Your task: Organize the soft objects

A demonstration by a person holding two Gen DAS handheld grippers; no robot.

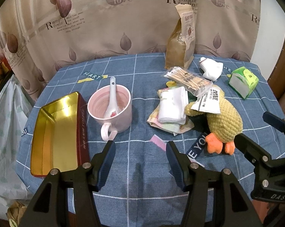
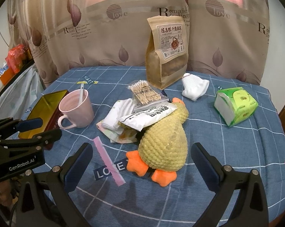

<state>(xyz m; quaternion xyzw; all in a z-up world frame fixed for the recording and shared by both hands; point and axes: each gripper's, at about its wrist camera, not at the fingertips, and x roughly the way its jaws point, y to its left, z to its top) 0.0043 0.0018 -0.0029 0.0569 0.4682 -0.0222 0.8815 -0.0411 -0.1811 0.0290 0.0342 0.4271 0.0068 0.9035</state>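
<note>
A yellow crocheted duck (image 2: 164, 143) with orange feet lies on the blue checked cloth, feet toward me; it also shows in the left wrist view (image 1: 222, 122). A white packet (image 2: 148, 116) and a bag of cotton swabs (image 2: 145, 95) lie across its neck. Folded white socks (image 1: 172, 105) rest on a patterned cloth (image 1: 167, 125) beside it. Another white sock (image 2: 194, 88) lies at the back. My right gripper (image 2: 142, 165) is open, its fingers on either side of the duck's feet. My left gripper (image 1: 140, 160) is open and empty over bare cloth.
An open gold-lined tin (image 1: 55, 134) lies at the left. A pink mug (image 1: 112, 110) with a white spoon stands beside it. A brown snack bag (image 2: 166, 52) stands at the back. A green tissue pack (image 2: 236, 106) sits at the right. A curtain hangs behind the table.
</note>
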